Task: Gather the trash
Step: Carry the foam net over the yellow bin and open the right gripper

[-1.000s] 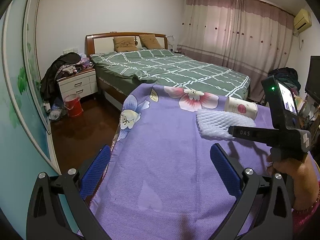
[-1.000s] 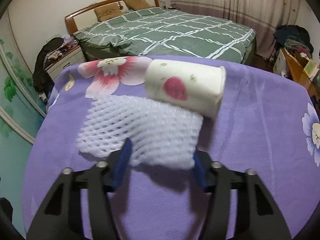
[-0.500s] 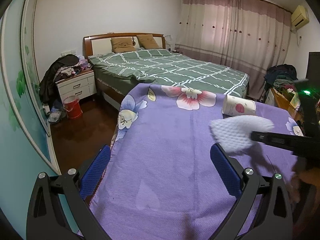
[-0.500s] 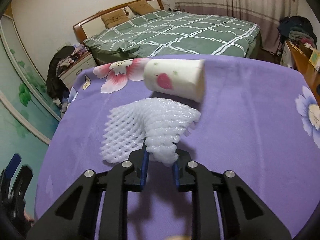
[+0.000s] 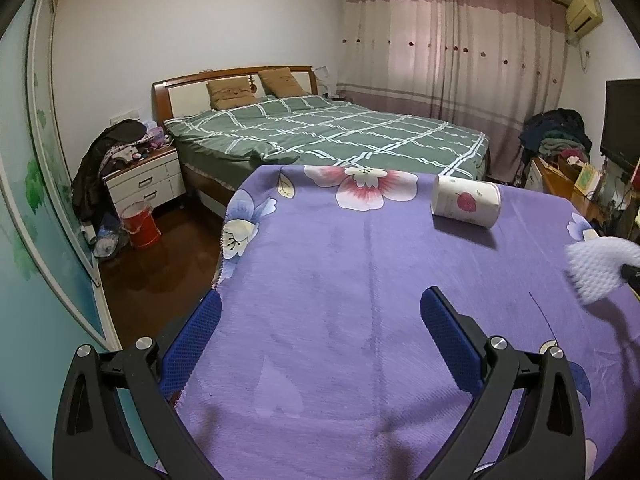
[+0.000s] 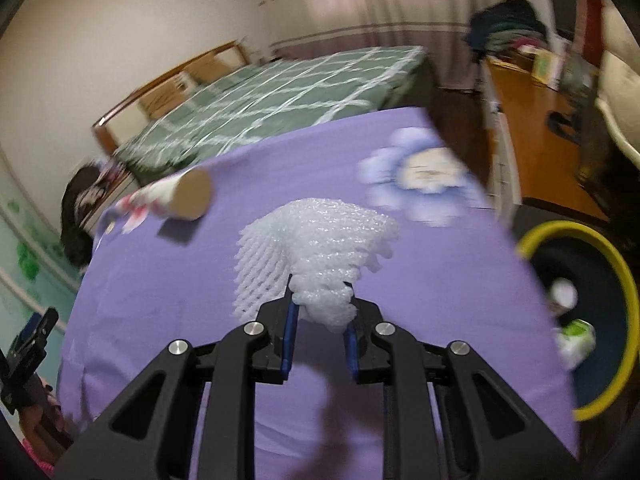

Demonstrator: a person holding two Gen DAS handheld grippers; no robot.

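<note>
My right gripper (image 6: 319, 300) is shut on a white foam fruit net (image 6: 316, 248) and holds it above the purple flowered tablecloth (image 6: 240, 280). The same net (image 5: 600, 268) shows at the right edge of the left wrist view. A paper cup with a red leaf print (image 5: 466, 201) lies on its side at the far part of the table; in the right wrist view the cup (image 6: 176, 200) is to the left of the net. My left gripper (image 5: 320, 316) stands open over the cloth with nothing between its fingers. A yellow-rimmed dark bin (image 6: 580, 312) with some trash inside stands beside the table at right.
A bed with a green checked cover (image 5: 328, 132) stands beyond the table. A white nightstand (image 5: 144, 180) and a red bucket (image 5: 140, 224) are at the far left. A wooden desk with clutter (image 6: 536, 120) runs along the right side.
My right gripper shut on the foam net, lifted it off the cloth and carried it to the right, away from the cup. The yellow-rimmed bin came into view. The left gripper kept still.
</note>
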